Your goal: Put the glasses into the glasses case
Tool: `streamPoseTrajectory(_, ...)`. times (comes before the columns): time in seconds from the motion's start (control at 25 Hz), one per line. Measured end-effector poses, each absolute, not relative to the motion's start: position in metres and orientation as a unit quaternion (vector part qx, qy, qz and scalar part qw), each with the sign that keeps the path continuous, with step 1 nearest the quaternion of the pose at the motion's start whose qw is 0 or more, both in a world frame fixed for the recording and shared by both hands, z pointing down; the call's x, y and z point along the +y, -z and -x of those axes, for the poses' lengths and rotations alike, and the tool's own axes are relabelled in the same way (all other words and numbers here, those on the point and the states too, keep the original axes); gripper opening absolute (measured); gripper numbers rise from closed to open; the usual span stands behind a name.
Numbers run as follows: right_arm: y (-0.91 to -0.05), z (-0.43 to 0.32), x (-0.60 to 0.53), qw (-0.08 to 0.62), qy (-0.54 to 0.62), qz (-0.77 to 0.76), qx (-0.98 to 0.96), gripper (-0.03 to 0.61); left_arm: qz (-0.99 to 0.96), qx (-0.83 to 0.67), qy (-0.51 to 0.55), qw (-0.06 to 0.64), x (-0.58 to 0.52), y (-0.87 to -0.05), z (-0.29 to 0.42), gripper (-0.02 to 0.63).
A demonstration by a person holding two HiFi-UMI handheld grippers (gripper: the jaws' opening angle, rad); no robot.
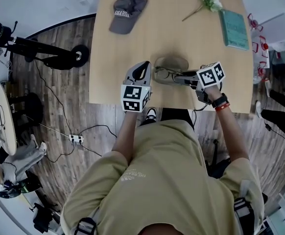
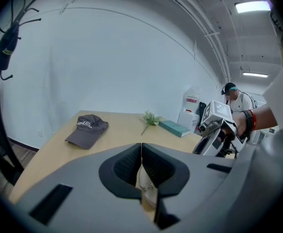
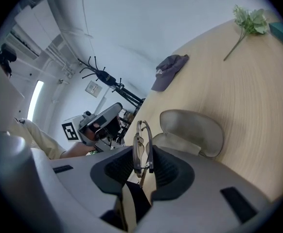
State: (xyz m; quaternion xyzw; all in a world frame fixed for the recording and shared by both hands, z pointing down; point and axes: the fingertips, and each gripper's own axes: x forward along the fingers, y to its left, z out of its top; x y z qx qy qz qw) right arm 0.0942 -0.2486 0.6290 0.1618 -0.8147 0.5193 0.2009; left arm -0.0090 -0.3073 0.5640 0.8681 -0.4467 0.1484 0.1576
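An open, grey-brown glasses case [image 1: 172,62] sits at the near edge of the light wooden desk [image 1: 172,28], its lid tipped back. The thin, metal-framed glasses [image 3: 142,147] are folded and stand on edge, pinched in the right claw [image 3: 144,166] just over the low half of the case. I cannot tell if they touch it. The left claw [image 2: 141,161] is clenched with nothing in it, just beside the case's left end.

Far back on the desk lie a dark grey cap [image 1: 127,11], a small white flower [image 1: 210,0] on a stem, and a flat green book [image 1: 234,28]. The floor [image 1: 49,111] is brown wooden boards, with a white power strip [image 1: 76,139] and black wires on it. The walls are white.

The cap has white letters, too small to read.
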Motion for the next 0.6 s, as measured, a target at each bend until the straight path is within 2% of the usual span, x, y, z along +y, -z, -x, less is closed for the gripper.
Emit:
streamPoseTrajectory(0.24,-0.636,-0.09,-0.25,0.197,-0.555,-0.131,-0.797,0.118,-0.869,-0.442,-0.152,0.161,-0.306,-0.569,0.012,0.025)
streamPoseTrajectory(0.6,-0.664,-0.088,-0.246,0.257,-0.559,-0.105,-0.782,0.118,-0.869,-0.441,-0.155,0.164,-0.306,-0.572,0.014,0.025)
